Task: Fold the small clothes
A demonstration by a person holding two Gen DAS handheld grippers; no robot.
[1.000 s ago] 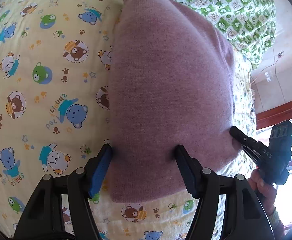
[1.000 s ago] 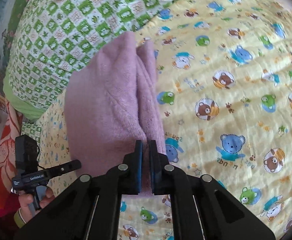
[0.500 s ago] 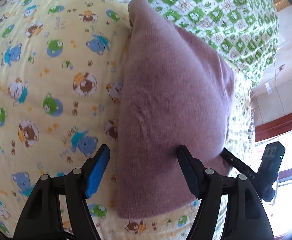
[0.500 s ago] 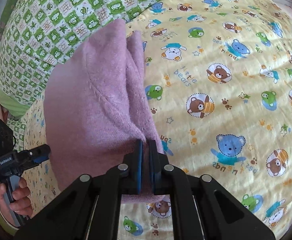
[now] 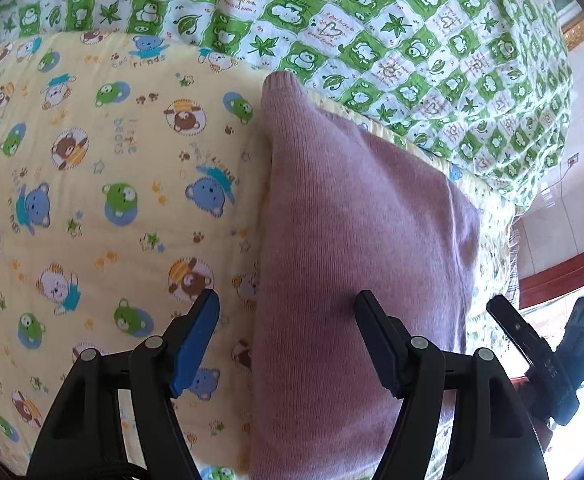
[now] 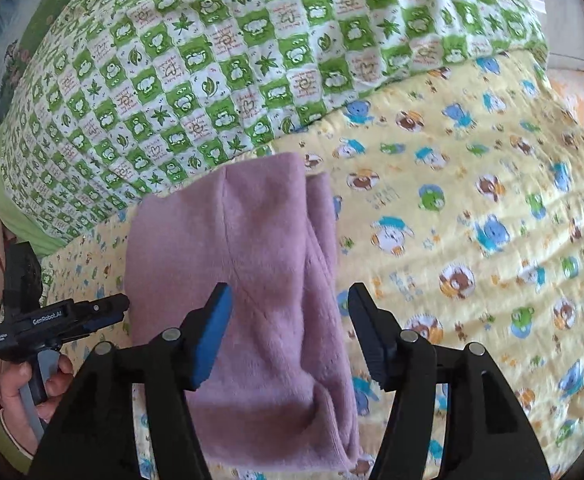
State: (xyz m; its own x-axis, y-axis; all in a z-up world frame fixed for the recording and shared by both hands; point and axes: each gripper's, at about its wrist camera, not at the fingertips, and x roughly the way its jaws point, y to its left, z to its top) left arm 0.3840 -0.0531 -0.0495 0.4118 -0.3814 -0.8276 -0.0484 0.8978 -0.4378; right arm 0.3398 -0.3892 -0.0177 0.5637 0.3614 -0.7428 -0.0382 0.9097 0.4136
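A folded mauve knit garment (image 5: pixel 355 240) lies flat on the yellow bear-print sheet (image 5: pixel 92 200), its far end by the green checked quilt. My left gripper (image 5: pixel 288 312) hovers open above the garment's left edge, touching nothing. In the right wrist view the garment (image 6: pixel 244 248) shows its layered folded edges on the right. My right gripper (image 6: pixel 290 300) is above its near end with the jaws opening. The cloth lies below them and the pads do not press it. The left gripper's fingers (image 6: pixel 104 308), held by a hand (image 6: pixel 32 380), show at the garment's left side.
A green-and-white checked quilt (image 6: pixel 212 60) is bunched along the far side of the sheet. The yellow sheet (image 6: pixel 471 220) spreads wide to the right of the garment. Tiled floor and a red wooden edge (image 5: pixel 563 268) lie past the bed's side.
My right gripper let go of the garment's near edge and its jaws spread wide. Both grippers lifted and drew back, so more of the quilt shows. The garment stays flat.
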